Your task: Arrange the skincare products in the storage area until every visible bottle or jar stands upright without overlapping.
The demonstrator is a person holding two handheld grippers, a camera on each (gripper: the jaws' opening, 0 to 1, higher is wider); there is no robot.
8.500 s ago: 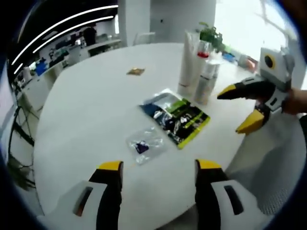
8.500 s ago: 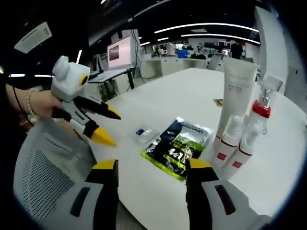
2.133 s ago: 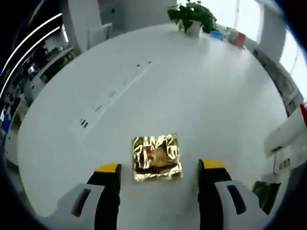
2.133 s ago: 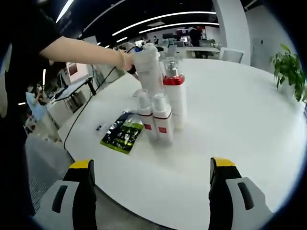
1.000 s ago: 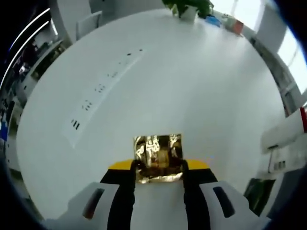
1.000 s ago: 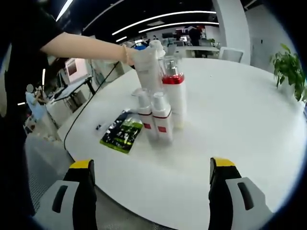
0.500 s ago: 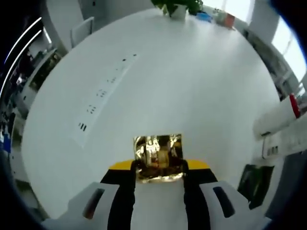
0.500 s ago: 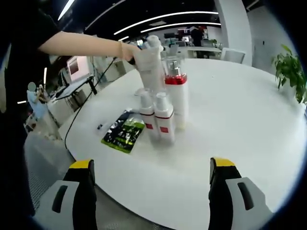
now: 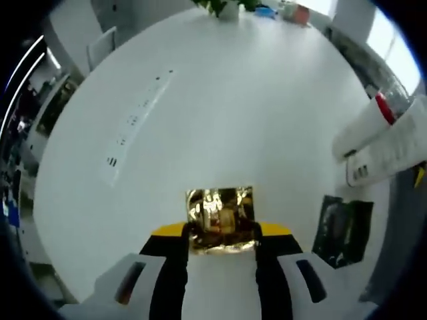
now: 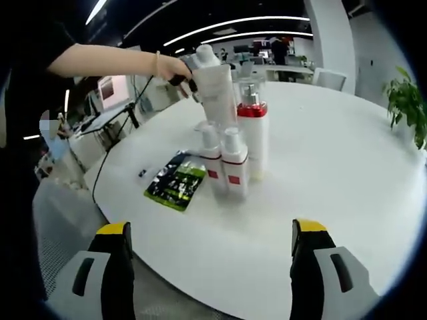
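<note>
Gold sachet gripped, bottles waiting

The left gripper (image 9: pixel 221 235) was clamped on a gold foil sachet (image 9: pixel 219 217), seemingly lifted above the white table (image 9: pixel 220 100); the right gripper (image 10: pixel 208 248) hung wide open off the table's near edge. The bottles (image 10: pixel 233 160) and tall tube (image 10: pixel 215 90) stood upright, bunched mid-table. Next, I judged, the sachet needed setting down near them; the green packet (image 10: pixel 175 181) beside them crowded that spot.

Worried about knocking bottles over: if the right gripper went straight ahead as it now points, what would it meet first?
Probably the two small white bottles clustered upright on the table; the right gripper, jaws wide open, points roughly at them. Depth is unclear.
</note>
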